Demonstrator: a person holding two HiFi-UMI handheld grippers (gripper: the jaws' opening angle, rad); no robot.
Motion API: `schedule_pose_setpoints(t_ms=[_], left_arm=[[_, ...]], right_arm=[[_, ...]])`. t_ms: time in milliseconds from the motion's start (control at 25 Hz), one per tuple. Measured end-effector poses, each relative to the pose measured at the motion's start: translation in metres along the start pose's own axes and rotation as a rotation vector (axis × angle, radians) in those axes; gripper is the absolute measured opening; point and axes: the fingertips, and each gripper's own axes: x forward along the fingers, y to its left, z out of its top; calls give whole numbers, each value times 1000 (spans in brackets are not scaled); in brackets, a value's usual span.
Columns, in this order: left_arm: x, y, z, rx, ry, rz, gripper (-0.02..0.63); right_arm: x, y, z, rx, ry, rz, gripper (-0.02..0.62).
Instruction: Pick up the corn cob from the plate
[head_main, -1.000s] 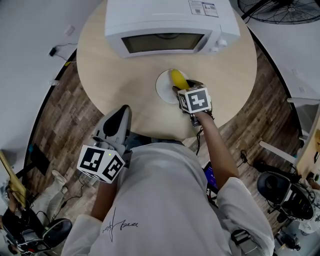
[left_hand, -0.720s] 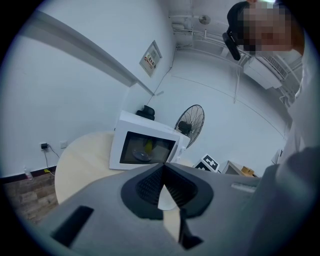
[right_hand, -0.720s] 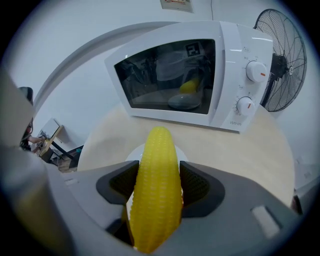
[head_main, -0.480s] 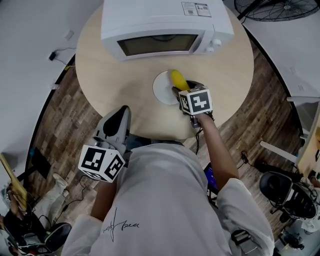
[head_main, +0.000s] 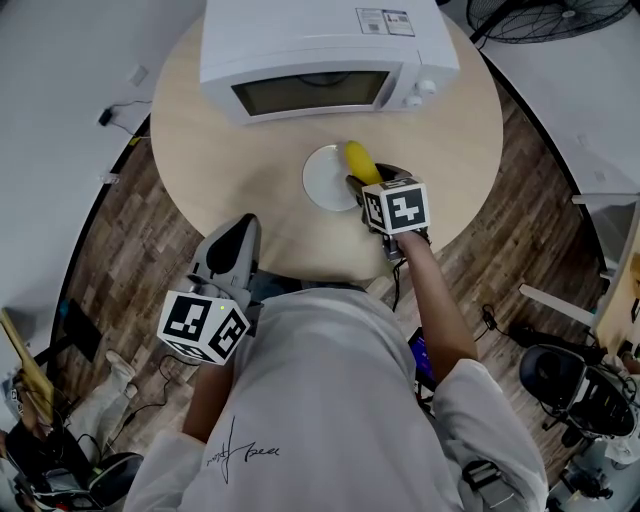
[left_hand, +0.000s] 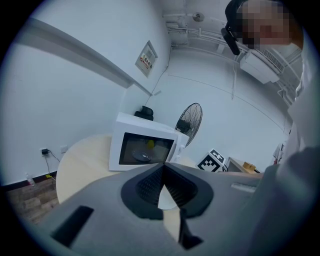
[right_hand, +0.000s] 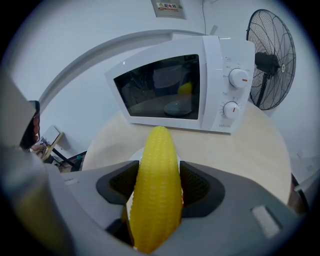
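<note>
The yellow corn cob (head_main: 357, 157) lies at the right rim of the small white plate (head_main: 322, 180) on the round wooden table (head_main: 220, 140). My right gripper (head_main: 362, 178) is shut on it. In the right gripper view the corn cob (right_hand: 157, 190) fills the gap between both pads and its tip points toward the microwave. Whether the cob still touches the plate I cannot tell. My left gripper (head_main: 240, 232) hangs at the table's near edge, shut and holding nothing, and in its own view the left gripper (left_hand: 163, 180) has its jaw tips meeting.
A white microwave (head_main: 320, 50) with its door closed stands at the back of the table, just beyond the plate. A black floor fan (head_main: 540, 20) is off the table at the far right. Chairs and cables sit on the wooden floor around.
My right gripper with the corn has shifted slightly right, away from the plate's centre. The left gripper has stayed where it was.
</note>
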Motion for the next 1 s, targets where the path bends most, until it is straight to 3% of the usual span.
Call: schedule_pose_setpoints(t_ms=[1000], left_arm=[[-12, 0, -6, 14, -6, -2, -5]], right_arm=[[-42, 19, 12, 43, -110, 11, 268]])
